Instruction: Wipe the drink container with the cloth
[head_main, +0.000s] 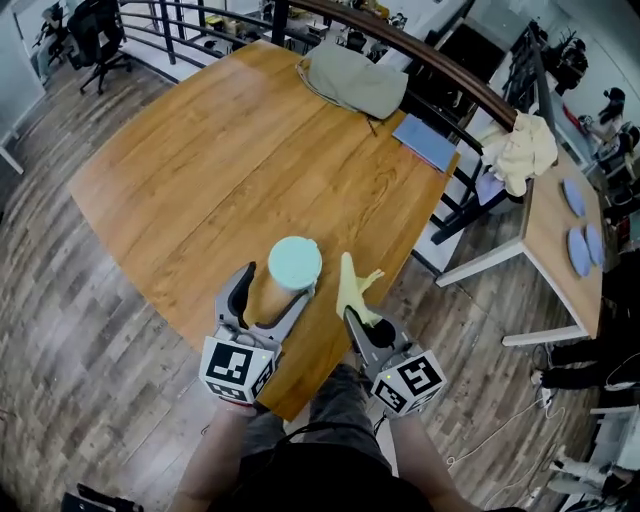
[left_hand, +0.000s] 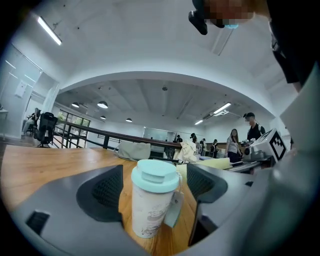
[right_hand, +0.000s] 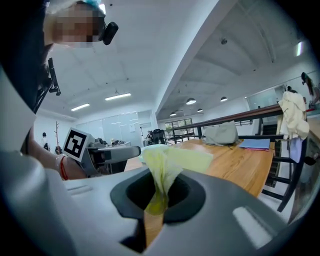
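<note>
Drink cup (head_main: 292, 275): stands upright by the near edge of the wooden table (head_main: 200, 170), with a mint lid on top and a small tag hanging at its side.

Left gripper (head_main: 278, 290): fingers wide apart, one on each side of the drink cup, with gaps showing and no squeeze.

Right gripper (head_main: 352, 318): fingers pinched tight on a yellow cloth (head_main: 352, 285), at the same near edge, just beside the drink cup on its right.

Along the far edge: a grey bag (head_main: 355, 80), and a blue book (head_main: 425, 142) near the far right corner, both well apart from the drink cup.

Behind the table: a dark railing (head_main: 440, 70). Off to the right: a smaller table (head_main: 555, 240) with a cream heap of fabric (head_main: 525, 150) at its end.
</note>
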